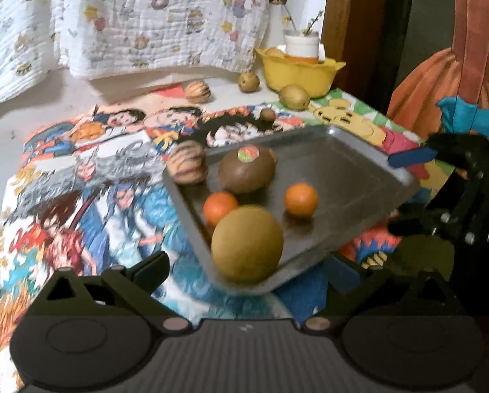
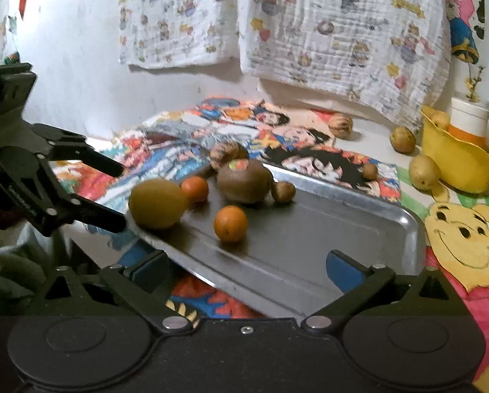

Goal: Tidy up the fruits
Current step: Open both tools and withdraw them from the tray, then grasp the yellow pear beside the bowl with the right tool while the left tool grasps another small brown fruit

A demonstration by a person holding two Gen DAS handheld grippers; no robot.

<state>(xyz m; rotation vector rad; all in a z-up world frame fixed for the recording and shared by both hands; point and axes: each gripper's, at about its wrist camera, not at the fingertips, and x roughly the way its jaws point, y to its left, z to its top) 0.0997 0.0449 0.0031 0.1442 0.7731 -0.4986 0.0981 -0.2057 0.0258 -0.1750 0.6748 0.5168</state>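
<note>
- I can read no words, brand names or numbers anywhere in my two views.
- The round sticker (image 1: 248, 154) on the brown fruit (image 1: 246, 172) shows only red and green patches.
- White lettering on the right gripper (image 1: 408, 190) body is too blurred to read.

Dim indoor light, soft motion blur, fisheye-bent dark corners, glare on the tray (image 2: 405, 226).
</note>
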